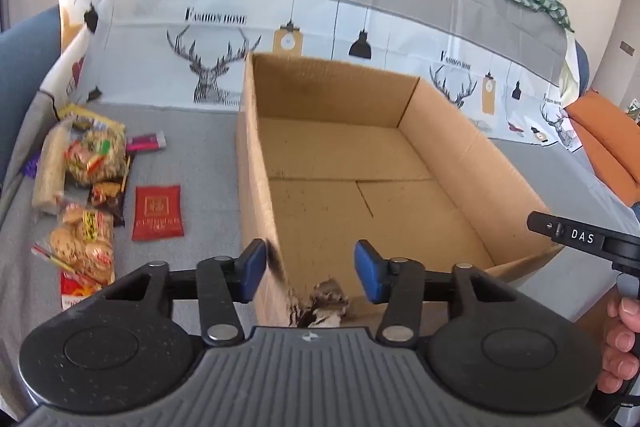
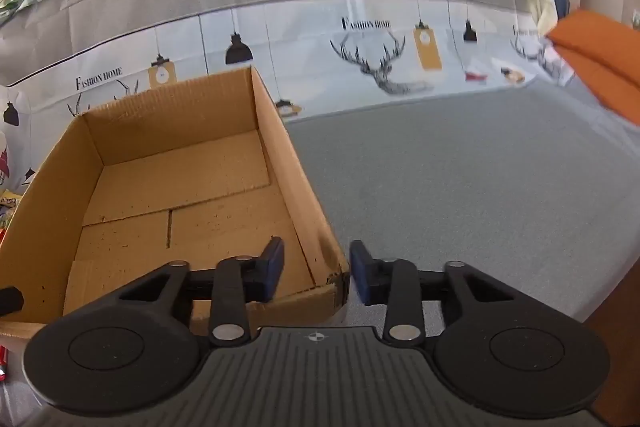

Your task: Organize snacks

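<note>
So the cardboard box (image 1: 344, 163) is plain brown corrugated stuff, rectangular, open on top, bare inside, with a chewed-up torn near corner. It sits on a flat grey bedspread (image 2: 460, 187).

The left gripper (image 1: 310, 269) hangs over that torn corner, its blue pads apart and straddling the box wall without pinching it. The right gripper (image 2: 316, 273) does the same at the other near corner, also spread, holding nothing.

The snacks (image 1: 86, 195), crinkly bags plus a flat red packet (image 1: 157, 213), are piled left of the box. There's lots of open grey room to the right, up to an orange cushion (image 2: 600, 63).
</note>
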`<control>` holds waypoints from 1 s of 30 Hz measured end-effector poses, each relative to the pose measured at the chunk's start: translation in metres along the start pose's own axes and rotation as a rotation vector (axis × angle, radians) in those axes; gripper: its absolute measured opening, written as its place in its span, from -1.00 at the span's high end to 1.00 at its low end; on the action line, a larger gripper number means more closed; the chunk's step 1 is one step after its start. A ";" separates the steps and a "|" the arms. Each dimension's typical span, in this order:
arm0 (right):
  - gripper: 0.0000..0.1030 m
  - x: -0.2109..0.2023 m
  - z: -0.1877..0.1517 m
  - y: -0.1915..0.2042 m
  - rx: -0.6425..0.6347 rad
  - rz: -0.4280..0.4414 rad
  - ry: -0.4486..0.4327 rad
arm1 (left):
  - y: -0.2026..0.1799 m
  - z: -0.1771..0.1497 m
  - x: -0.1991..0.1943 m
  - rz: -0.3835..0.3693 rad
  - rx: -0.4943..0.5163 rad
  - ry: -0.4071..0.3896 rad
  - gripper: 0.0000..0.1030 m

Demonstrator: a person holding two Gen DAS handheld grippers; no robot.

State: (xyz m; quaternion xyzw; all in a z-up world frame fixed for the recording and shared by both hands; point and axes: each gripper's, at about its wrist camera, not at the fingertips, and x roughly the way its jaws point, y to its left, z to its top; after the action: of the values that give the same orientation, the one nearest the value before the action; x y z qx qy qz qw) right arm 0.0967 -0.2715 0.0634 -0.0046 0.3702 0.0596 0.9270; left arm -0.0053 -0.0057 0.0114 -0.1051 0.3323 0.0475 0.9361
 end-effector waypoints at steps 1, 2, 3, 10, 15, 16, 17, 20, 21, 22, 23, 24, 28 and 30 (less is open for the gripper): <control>-0.26 -0.006 0.001 0.004 -0.024 0.002 -0.026 | -0.002 0.001 -0.004 -0.007 0.008 -0.019 -0.28; -0.33 -0.012 0.001 0.008 -0.049 0.009 -0.051 | -0.004 0.002 -0.007 -0.019 0.013 -0.036 -0.38; -0.43 -0.018 0.002 0.012 -0.073 0.019 -0.073 | -0.006 0.002 -0.010 -0.031 0.018 -0.049 -0.44; -0.53 -0.027 0.007 0.030 -0.146 0.078 -0.105 | -0.019 0.001 -0.013 -0.070 0.058 -0.044 -0.59; -0.57 -0.025 0.009 0.032 -0.124 0.090 -0.115 | -0.029 -0.003 -0.020 -0.073 0.090 -0.088 -0.65; -0.59 -0.025 0.009 0.032 -0.125 0.090 -0.114 | -0.031 0.001 -0.019 -0.053 0.118 -0.065 -0.65; -0.60 -0.024 0.008 0.031 -0.125 0.091 -0.115 | -0.032 0.001 -0.018 -0.058 0.134 -0.064 -0.65; -0.61 -0.024 0.007 0.031 -0.107 0.104 -0.121 | -0.039 0.002 -0.020 -0.073 0.137 -0.059 -0.65; -0.61 -0.024 0.006 0.031 -0.108 0.104 -0.121 | -0.039 0.002 -0.020 -0.077 0.135 -0.060 -0.65; -0.61 -0.024 0.006 0.030 -0.116 0.101 -0.120 | -0.038 0.002 -0.020 -0.089 0.124 -0.056 -0.65; -0.61 -0.024 0.007 0.031 -0.121 0.099 -0.122 | -0.037 0.002 -0.020 -0.096 0.120 -0.054 -0.65; -0.62 -0.024 0.006 0.031 -0.121 0.100 -0.123 | -0.037 0.002 -0.020 -0.102 0.117 -0.047 -0.65; -0.62 -0.025 0.006 0.029 -0.089 0.125 -0.133 | -0.034 0.003 -0.019 -0.112 0.113 -0.036 -0.65; -0.62 -0.026 0.006 0.028 -0.083 0.131 -0.136 | -0.032 0.004 -0.018 -0.111 0.110 -0.034 -0.65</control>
State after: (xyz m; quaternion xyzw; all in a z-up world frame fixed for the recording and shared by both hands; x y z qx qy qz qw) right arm 0.0789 -0.2457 0.0860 -0.0148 0.3032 0.1356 0.9431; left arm -0.0117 -0.0368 0.0312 -0.0709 0.3122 -0.0211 0.9471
